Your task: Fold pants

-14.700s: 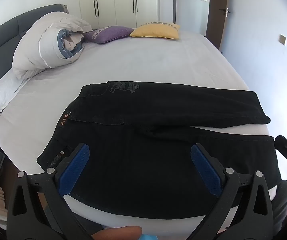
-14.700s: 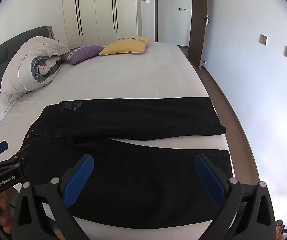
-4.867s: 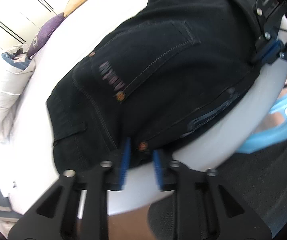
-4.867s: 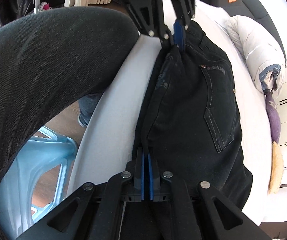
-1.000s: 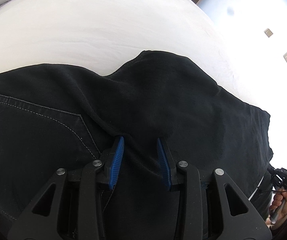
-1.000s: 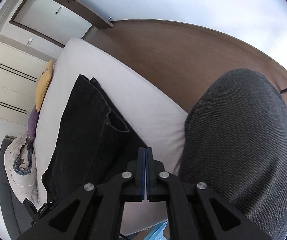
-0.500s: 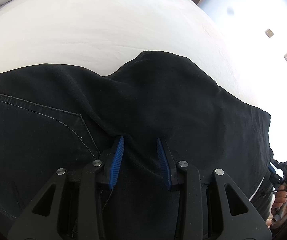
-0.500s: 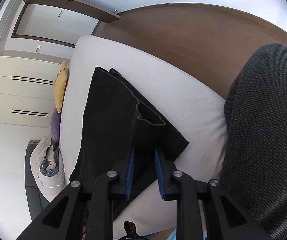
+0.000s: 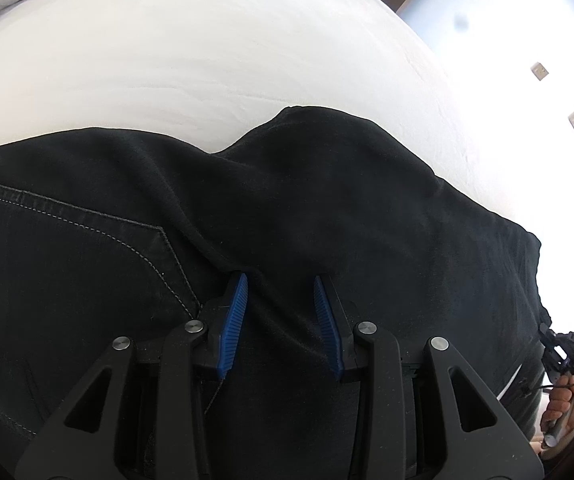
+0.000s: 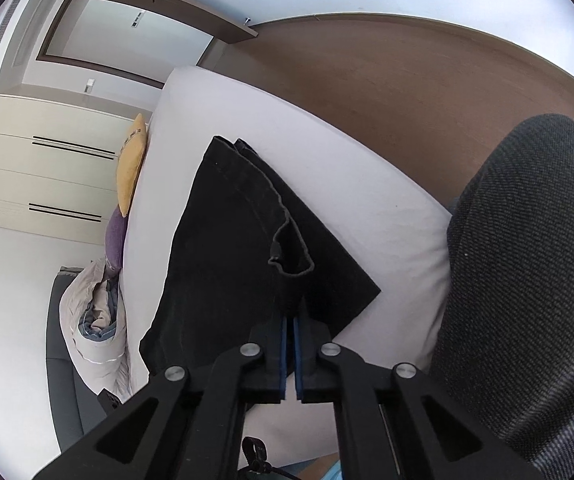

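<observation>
Black pants [image 9: 327, 208] lie on the white bed [image 9: 207, 48], one leg laid over the other. In the left wrist view my left gripper [image 9: 281, 292] rests on the fabric near the back pocket, blue pads apart with a ridge of cloth between them, not clamped. In the right wrist view the leg ends [image 10: 247, 232] lie at the bed's near edge. My right gripper [image 10: 289, 320] is shut at the lower hem edge; whether cloth is pinched between the pads is hidden. The right gripper also shows in the left wrist view [image 9: 567, 348] at the far right.
A person's grey-trousered knee [image 10: 527, 280] is close on the right. Brown floor [image 10: 407, 80] and a door lie beyond the bed. Yellow [image 10: 129, 168] and purple pillows, a bundled duvet [image 10: 95, 320] and white wardrobes are at the far end.
My right gripper has closed from slightly open half a second ago and swung so more of the leg ends show. My left gripper has stayed in place on the pants.
</observation>
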A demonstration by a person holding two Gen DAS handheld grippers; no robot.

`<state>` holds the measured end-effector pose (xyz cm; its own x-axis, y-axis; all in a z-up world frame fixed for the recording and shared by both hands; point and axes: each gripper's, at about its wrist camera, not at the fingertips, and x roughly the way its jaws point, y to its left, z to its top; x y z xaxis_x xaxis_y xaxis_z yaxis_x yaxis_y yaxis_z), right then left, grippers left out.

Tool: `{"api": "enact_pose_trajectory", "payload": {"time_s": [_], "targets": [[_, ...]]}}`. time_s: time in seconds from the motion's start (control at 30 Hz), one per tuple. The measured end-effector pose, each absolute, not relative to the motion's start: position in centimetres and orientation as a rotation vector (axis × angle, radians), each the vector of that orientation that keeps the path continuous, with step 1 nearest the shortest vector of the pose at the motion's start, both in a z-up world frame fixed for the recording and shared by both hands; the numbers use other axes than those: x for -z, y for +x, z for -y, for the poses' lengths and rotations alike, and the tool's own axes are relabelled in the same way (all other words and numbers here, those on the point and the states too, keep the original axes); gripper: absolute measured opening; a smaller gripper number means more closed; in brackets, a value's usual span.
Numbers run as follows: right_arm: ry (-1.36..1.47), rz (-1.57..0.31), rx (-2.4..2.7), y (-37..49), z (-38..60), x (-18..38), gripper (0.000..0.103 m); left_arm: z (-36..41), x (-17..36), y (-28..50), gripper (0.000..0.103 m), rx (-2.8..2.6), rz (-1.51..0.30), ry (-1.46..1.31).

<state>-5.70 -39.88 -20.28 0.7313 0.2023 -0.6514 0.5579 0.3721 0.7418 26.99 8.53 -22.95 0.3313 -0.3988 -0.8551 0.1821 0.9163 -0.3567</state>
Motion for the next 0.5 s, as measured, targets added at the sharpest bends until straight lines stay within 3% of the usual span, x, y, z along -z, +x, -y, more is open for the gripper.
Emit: {"api": "enact_pose_trajectory", "payload": {"time_s": [0.4,0.5], "targets": [[1.232,-0.818,0.280,-5.9,40.4,22.1,0.000,-8.0,22.9,27.1,0.033,0.381,-1.169,-0.169],[1.122,-0.897,0.316,-5.9,40.0,20.0,0.013,-8.0,22.6,26.6,0.040,0.390,-1.155,-0.184]]}}
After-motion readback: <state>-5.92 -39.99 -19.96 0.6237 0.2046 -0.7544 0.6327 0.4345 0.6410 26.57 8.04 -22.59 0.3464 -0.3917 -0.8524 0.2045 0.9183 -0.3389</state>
